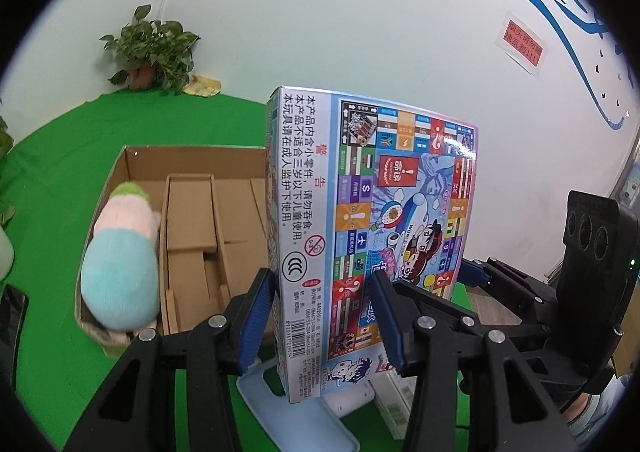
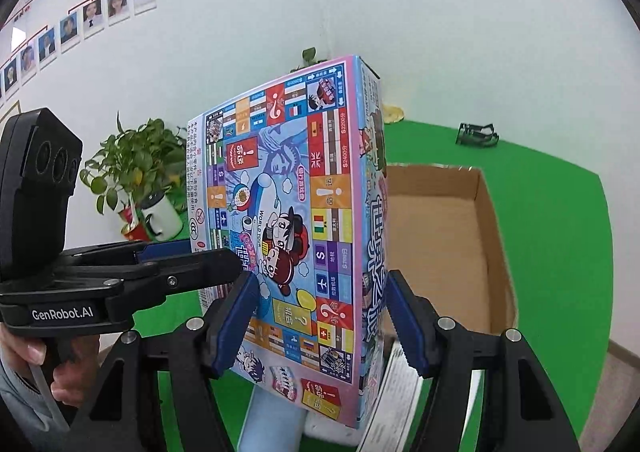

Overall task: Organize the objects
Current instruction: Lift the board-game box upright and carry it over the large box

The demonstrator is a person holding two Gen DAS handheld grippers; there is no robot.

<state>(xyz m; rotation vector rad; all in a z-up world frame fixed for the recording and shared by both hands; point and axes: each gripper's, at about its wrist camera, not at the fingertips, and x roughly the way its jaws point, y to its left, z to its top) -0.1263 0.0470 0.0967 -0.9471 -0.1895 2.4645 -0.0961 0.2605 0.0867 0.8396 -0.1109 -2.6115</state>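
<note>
Board game box (image 1: 372, 228) held upright, clear of green table (image 1: 48, 180), gripped from 2 sides. Left gripper (image 1: 320, 316) clamps narrow printed edge, blue pads pressing both faces. Right gripper (image 2: 320, 316) clamps opposite edge same way. Cardboard box (image 1: 188, 220) just behind, open, plush toy (image 1: 120, 264) in its left compartment. Potted plant (image 1: 152, 48) by wall.

Green table (image 1: 60, 180): cardboard box (image 1: 192, 212), potted plant (image 1: 152, 48), mug (image 2: 162, 214).
</note>
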